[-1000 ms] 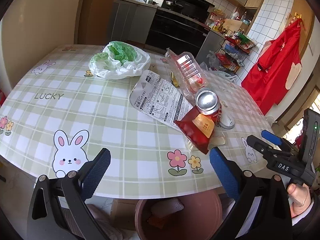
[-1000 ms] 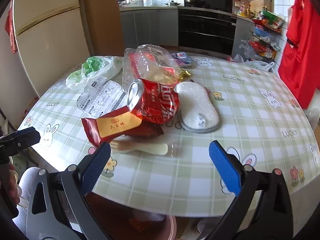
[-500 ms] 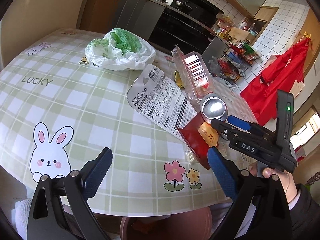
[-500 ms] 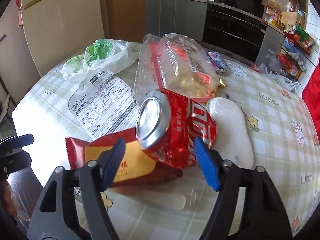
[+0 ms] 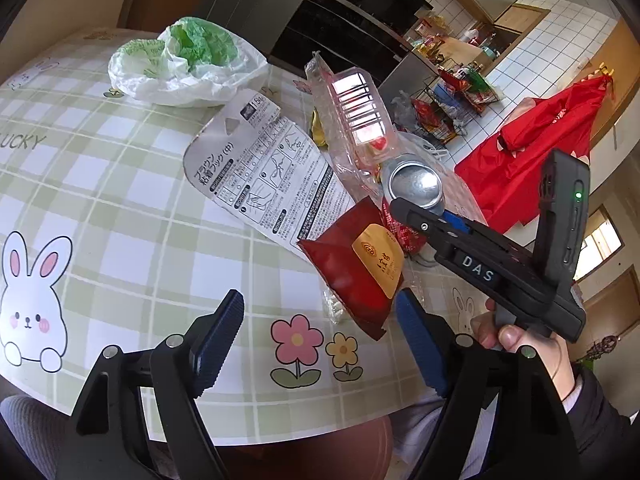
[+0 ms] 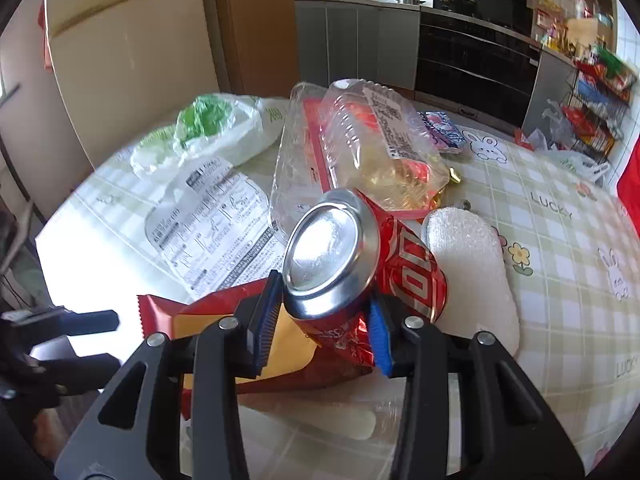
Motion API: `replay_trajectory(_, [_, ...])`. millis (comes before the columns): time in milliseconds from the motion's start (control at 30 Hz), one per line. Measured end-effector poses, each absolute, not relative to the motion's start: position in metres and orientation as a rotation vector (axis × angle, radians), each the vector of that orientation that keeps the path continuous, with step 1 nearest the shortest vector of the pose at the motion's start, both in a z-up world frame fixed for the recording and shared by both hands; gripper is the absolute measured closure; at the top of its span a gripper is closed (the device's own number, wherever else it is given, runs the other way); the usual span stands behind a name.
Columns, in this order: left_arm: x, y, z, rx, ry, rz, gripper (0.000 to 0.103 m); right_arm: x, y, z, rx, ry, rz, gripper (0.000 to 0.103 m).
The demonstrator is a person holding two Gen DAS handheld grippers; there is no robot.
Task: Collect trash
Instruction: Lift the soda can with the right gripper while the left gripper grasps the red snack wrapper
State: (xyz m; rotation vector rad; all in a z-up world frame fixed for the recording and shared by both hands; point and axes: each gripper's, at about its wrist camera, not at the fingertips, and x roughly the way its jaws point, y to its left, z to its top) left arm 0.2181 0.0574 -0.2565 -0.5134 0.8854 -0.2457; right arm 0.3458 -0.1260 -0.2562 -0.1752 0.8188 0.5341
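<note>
1. Our right gripper (image 6: 324, 316) has its blue pads pressed against both sides of the crushed red soda can (image 6: 360, 264), near its silver end; we judge the can gripped but not yet lifted, since it lies tilted on the red snack wrapper (image 6: 224, 340) on the counter (image 6: 560, 280).
2. Our left gripper (image 5: 316, 344) hangs wide apart and holds nothing, at the near edge of the counter, just short of the snack wrapper.
3. Little looks collected so far. The pile is all there: the clear plastic tray package (image 6: 360, 148) behind the can, the printed packaging card (image 6: 212, 232), the white bag with green contents (image 6: 204, 128) further back, and a pale flat stick in a clear wrapper (image 6: 320, 420) nearest us.
4. A white sponge pad (image 6: 468, 268) lies just beside the can; whether it counts as trash we cannot tell.
5. Below the counter edge, a brown bin (image 5: 304, 452) shows in the left wrist view. We judge that is where the can should go.
6. Left to do: carry the can over, then clear the wrapper, card, package, bag and stick.
</note>
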Motion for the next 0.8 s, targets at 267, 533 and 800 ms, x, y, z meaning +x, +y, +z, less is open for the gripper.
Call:
replay_trajectory(267, [0.242, 0.044, -0.269, -0.589, 0.929, -0.267, 0.028, 0.324, -0.155, -0.233, -0.085, 0.76, 0.519, 0.061])
replay_trajectory(533, [0.267, 0.042, -0.28, -0.663, 0.968, -0.231, 0.064, 0.295, -0.176, -0.221, -0.07, 0.725, 0.479, 0.061])
replay_trajectory(800, [0.256, 0.033, -0.245, -0.568, 0.879, -0.266, 0.089, 0.28, -0.194, -0.211, -0.032, 0.71, 0.453, 0.061])
